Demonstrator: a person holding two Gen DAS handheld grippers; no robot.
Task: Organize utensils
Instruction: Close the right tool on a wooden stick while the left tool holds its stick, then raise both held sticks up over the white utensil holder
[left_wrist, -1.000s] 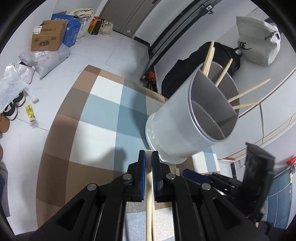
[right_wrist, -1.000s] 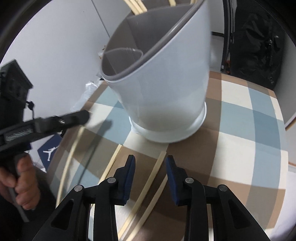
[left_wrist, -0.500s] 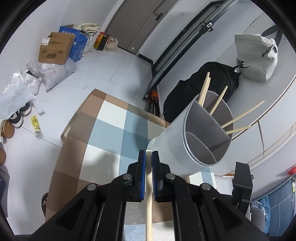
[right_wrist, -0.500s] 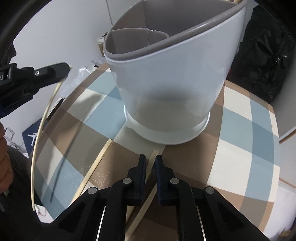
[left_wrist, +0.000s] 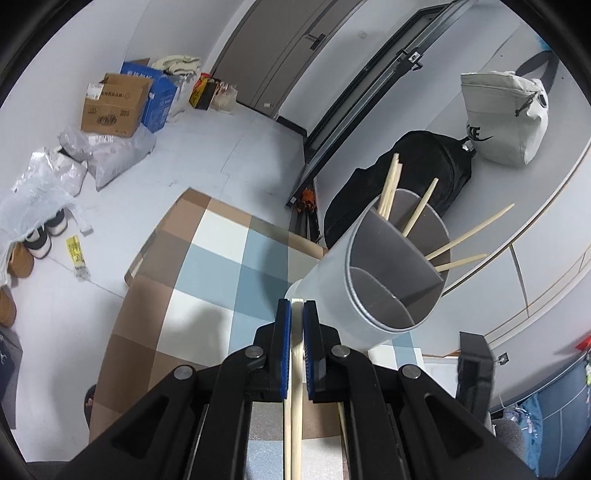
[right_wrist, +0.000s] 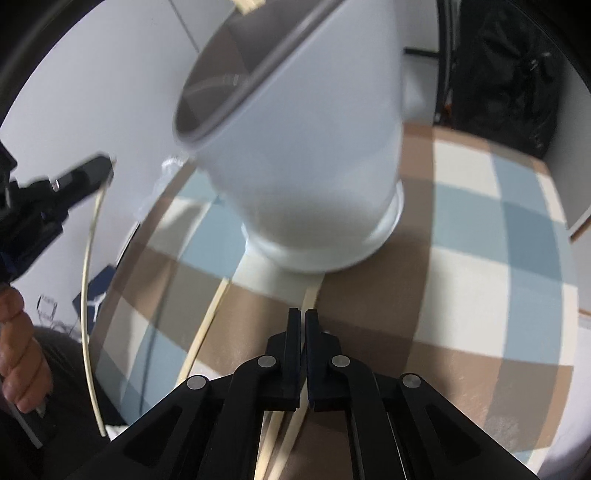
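A white utensil holder (left_wrist: 384, 280) with grey dividers stands on the checked table and holds several wooden chopsticks (left_wrist: 417, 214) in its far compartment. It fills the top of the right wrist view (right_wrist: 306, 155). My left gripper (left_wrist: 296, 314) is shut on a chopstick (left_wrist: 295, 406) and held above the table, near the holder's base. In the right wrist view the left gripper (right_wrist: 107, 166) shows at the left with its chopstick (right_wrist: 88, 280) hanging down. My right gripper (right_wrist: 305, 321) is shut on a chopstick (right_wrist: 309, 295) that lies on the table before the holder.
Another chopstick (right_wrist: 207, 325) lies on the checked tablecloth (right_wrist: 480, 280) left of my right gripper. A black backpack (left_wrist: 436, 173) and a white bag (left_wrist: 506, 118) sit behind the table. Boxes (left_wrist: 114, 107) and bags stand on the floor at the far left.
My left gripper has risen with its chopstick, away from the table. My right gripper has shut on the chopstick on the table and moved closer to the holder.
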